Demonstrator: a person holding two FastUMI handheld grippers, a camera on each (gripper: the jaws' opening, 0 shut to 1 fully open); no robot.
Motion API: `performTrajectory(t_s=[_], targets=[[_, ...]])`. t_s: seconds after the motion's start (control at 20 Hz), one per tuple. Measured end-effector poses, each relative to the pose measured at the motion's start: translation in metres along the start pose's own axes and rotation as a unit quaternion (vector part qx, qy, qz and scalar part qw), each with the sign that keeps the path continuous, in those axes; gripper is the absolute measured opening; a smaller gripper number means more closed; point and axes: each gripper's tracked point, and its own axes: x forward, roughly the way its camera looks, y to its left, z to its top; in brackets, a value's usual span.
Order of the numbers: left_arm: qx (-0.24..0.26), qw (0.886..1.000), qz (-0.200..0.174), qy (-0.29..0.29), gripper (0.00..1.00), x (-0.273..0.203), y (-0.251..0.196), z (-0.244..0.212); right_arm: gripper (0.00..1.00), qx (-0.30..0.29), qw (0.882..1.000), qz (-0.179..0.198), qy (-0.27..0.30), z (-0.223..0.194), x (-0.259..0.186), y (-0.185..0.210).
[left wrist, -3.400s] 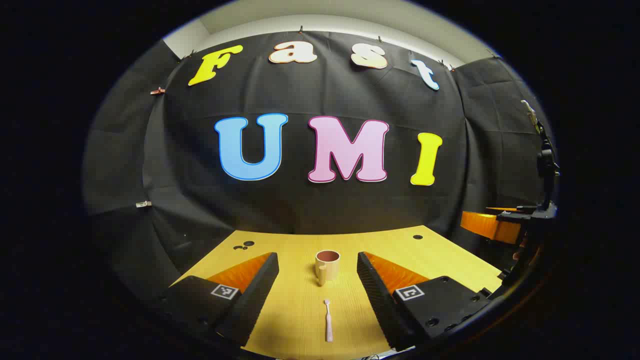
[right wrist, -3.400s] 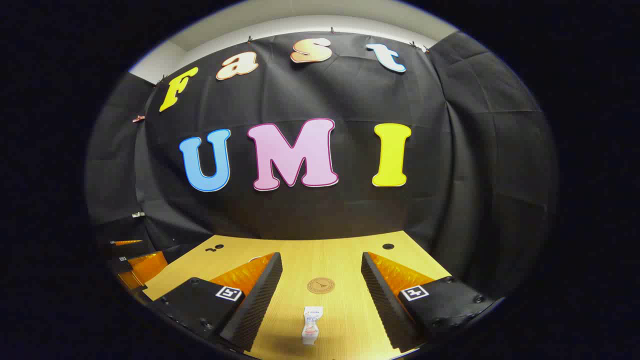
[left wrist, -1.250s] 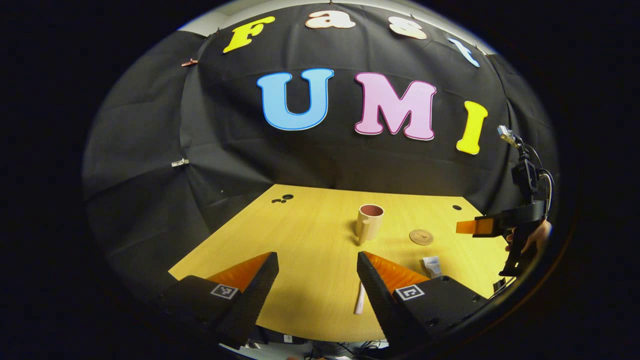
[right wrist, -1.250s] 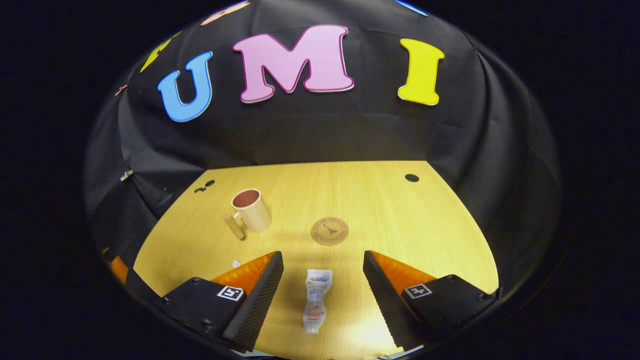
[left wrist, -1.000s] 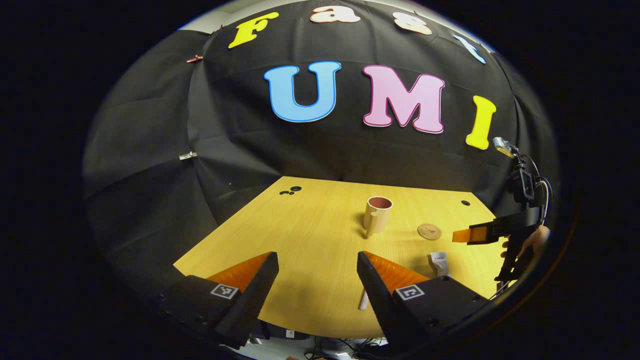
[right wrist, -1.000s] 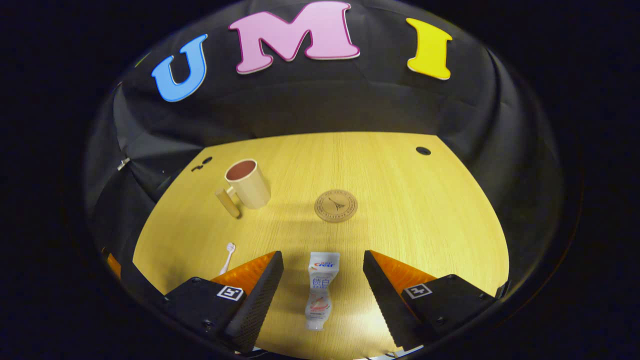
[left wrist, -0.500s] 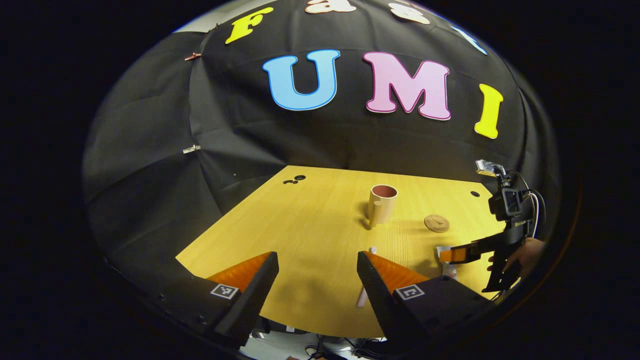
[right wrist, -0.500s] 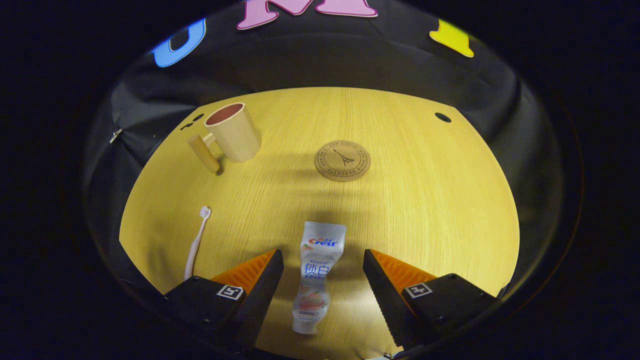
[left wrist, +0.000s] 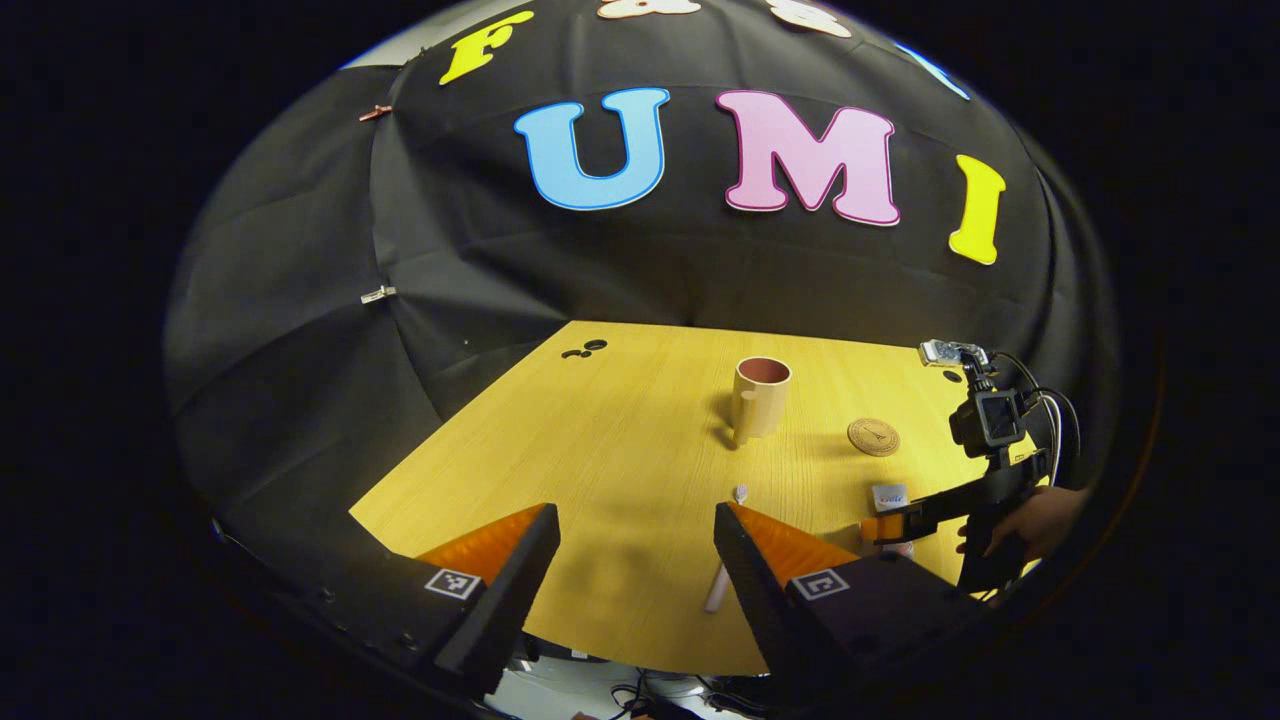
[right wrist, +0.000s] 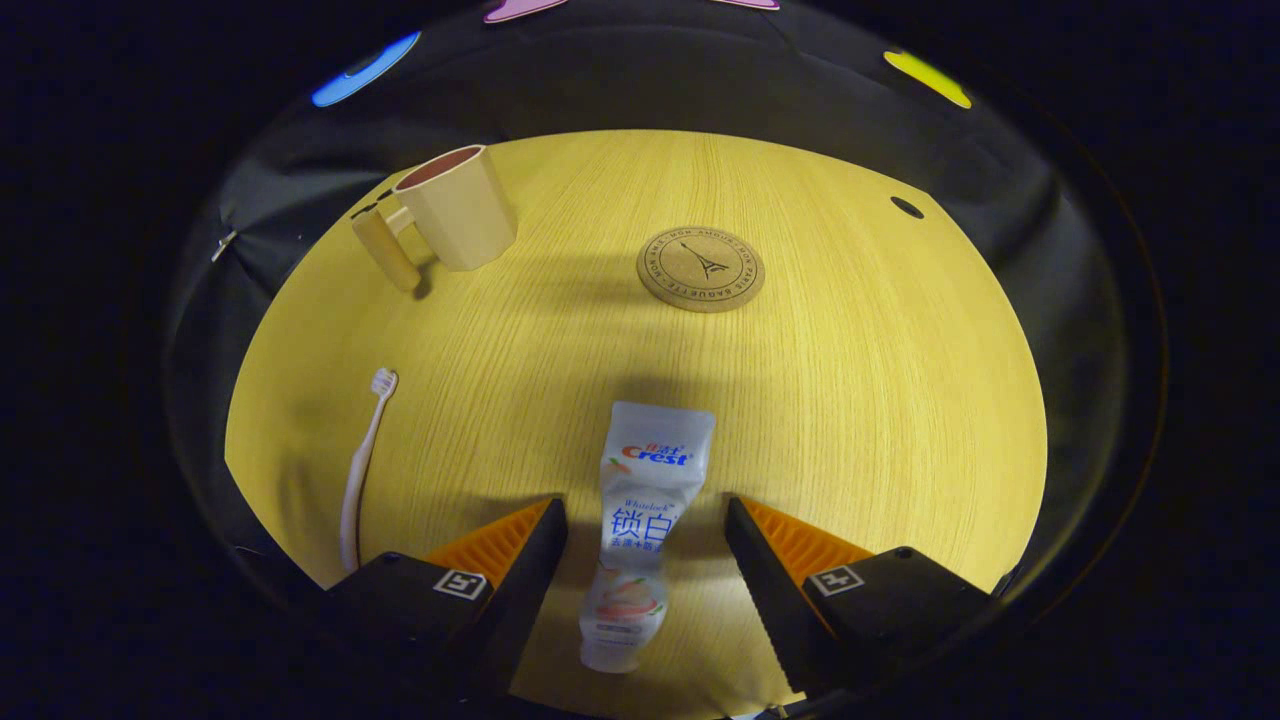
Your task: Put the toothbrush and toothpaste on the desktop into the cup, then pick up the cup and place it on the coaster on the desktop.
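Right gripper [right wrist: 640, 560] low over counter [right wrist: 880, 400], fingers spread wide, straddling toothpaste [right wrist: 640, 530] lying flat, not pressing it. Left gripper [left wrist: 630, 570] fingers wide apart, near counter's front edge; toothbrush [left wrist: 722, 570] flat just beside its right finger. Cup [right wrist: 450, 210] upright far left, coaster [right wrist: 701, 268] well apart. Bare wood right of the coaster.
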Motion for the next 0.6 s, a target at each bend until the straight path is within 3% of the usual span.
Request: performTrajectory(t_s=[0.35,0.4,0.6], targets=[[0.009,1.0,-0.008,0.0,0.97,0.0006,-0.0039,-0.0008,0.86,0.026,0.999,-0.019,0.023,-0.0079,-0.0013,-0.0036],[0.01,1.0,-0.009,-0.001,0.97,-0.0005,-0.0046,-0.0016,0.77,0.036,0.999,-0.024,0.033,-0.0098,-0.0008,-0.0043],[0.011,1.0,-0.013,-0.006,0.97,-0.0012,-0.0037,0.0007,0.75,0.039,0.998,-0.026,0.047,-0.0108,-0.0022,-0.0027]])
